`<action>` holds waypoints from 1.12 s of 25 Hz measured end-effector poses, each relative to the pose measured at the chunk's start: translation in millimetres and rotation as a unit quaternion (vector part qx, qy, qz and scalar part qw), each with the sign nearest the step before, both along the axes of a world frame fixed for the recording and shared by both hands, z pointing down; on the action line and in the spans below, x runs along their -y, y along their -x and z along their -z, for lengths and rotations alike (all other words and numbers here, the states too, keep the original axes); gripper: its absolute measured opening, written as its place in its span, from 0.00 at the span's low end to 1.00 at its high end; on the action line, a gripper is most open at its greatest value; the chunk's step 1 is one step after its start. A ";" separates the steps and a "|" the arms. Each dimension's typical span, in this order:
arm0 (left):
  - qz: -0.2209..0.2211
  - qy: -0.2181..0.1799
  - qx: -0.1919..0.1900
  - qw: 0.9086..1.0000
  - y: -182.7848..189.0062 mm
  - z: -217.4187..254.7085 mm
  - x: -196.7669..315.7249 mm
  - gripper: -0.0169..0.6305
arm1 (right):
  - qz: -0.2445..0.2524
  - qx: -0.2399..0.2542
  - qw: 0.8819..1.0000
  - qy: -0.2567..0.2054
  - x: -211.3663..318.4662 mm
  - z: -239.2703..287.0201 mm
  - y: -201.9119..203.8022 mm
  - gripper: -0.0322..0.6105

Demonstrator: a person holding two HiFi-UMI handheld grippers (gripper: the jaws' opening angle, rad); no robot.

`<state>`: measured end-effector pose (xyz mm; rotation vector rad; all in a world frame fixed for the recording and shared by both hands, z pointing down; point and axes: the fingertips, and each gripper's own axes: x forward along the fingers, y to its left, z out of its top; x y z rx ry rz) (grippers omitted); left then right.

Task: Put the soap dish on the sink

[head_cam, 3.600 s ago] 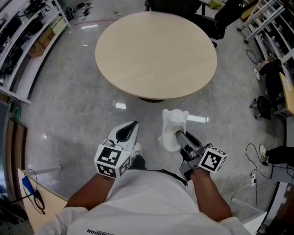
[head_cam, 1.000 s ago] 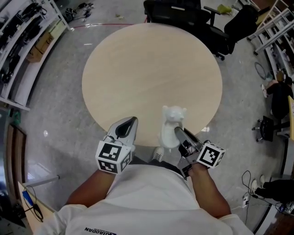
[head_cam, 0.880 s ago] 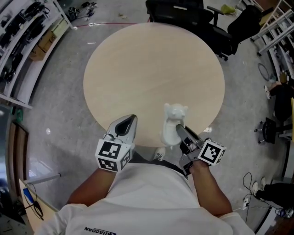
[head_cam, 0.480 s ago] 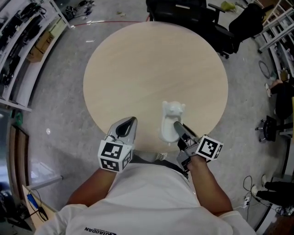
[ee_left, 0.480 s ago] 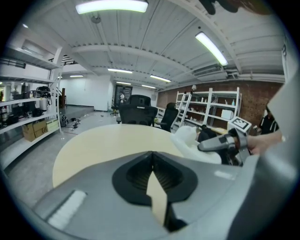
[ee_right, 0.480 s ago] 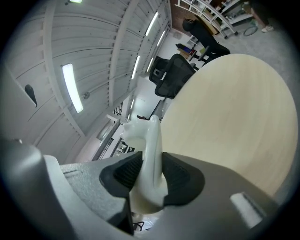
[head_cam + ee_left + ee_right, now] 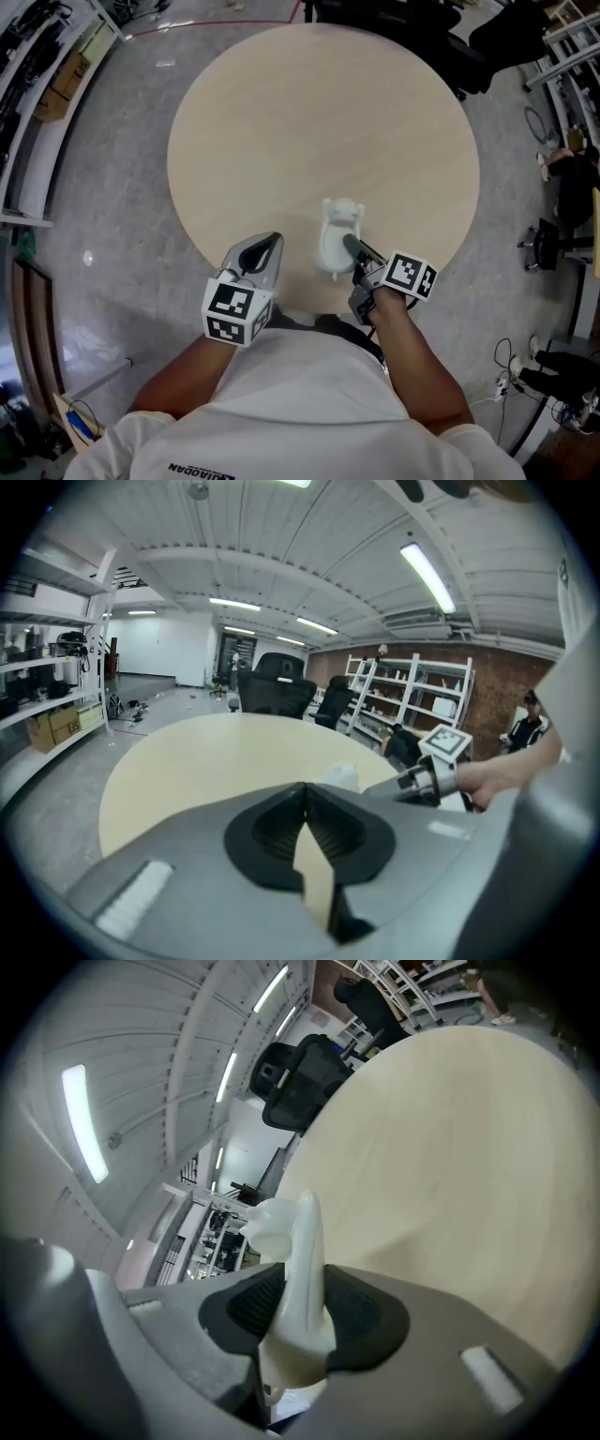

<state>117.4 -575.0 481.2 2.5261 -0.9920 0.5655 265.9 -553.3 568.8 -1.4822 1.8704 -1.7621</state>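
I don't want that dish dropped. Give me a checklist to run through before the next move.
1. Grip on soap dish: ok, right gripper clamps its edge.
2. Left gripper free: ok, jaws together, nothing between them.
3. Sink in sight: not ok, none in any view.
4. Table bare below the dish: ok.
5. Dish touching the table: cannot tell.

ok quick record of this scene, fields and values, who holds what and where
surface: round wooden table
soap dish: white soap dish, over the table's near edge; whether it touches the table is unclear
right gripper: right gripper shut on the soap dish, gripping its thin edge
left gripper: left gripper jaws together, nothing held, at the table's near edge
sink: none in view
background: black chair beyond the table
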 end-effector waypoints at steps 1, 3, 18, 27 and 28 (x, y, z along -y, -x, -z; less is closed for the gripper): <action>-0.001 0.004 -0.001 1.000 2.8 -1.6 1.8 0.04 | 0.001 -0.005 1.000 0.012 3.1 -8.6 2.5 0.26; -0.003 0.012 -0.004 1.000 6.9 -4.3 2.7 0.04 | 0.004 -0.014 0.999 0.031 8.3 -23.1 6.3 0.26; -0.011 0.046 -0.005 0.999 20.5 -19.3 8.0 0.04 | -0.024 0.017 0.996 0.088 18.1 -71.3 11.4 0.26; -0.013 0.053 -0.001 0.999 16.3 -23.2 4.9 0.04 | -0.011 0.017 0.995 0.094 17.5 -78.8 11.3 0.31; -0.012 0.052 -0.001 0.999 15.0 -23.2 5.5 0.04 | -0.009 0.018 0.995 0.094 17.9 -79.2 10.9 0.31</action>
